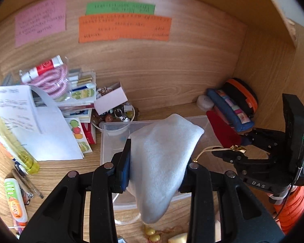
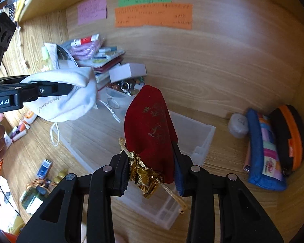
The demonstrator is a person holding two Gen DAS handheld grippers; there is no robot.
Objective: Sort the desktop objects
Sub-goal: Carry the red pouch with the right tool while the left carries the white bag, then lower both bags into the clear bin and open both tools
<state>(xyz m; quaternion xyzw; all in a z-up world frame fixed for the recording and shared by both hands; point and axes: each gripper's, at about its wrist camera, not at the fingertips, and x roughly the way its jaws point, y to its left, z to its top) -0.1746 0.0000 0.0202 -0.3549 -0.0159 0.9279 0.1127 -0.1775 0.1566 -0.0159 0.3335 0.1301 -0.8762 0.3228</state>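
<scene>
My left gripper (image 1: 156, 174) is shut on a white cloth pouch (image 1: 162, 158) and holds it above a clear plastic box (image 1: 111, 141) on the wooden desk. The pouch also shows in the right wrist view (image 2: 66, 97), held by the left gripper (image 2: 71, 90). My right gripper (image 2: 152, 174) is shut on a red velvet pouch (image 2: 152, 129) with a gold top and cord, held above the clear box (image 2: 196, 141). In the left wrist view the right gripper (image 1: 231, 151) holds the red pouch (image 1: 223, 131) beside the box's right end.
Pencil cases (image 2: 273, 147) and a white round case (image 2: 238, 125) lie at the right wall. A pile of papers, boxes and a bowl of trinkets (image 1: 115, 115) stands at back left. Bottles, pens and tubes (image 1: 15, 198) lie at front left. Coloured notes (image 1: 123, 28) hang on the back panel.
</scene>
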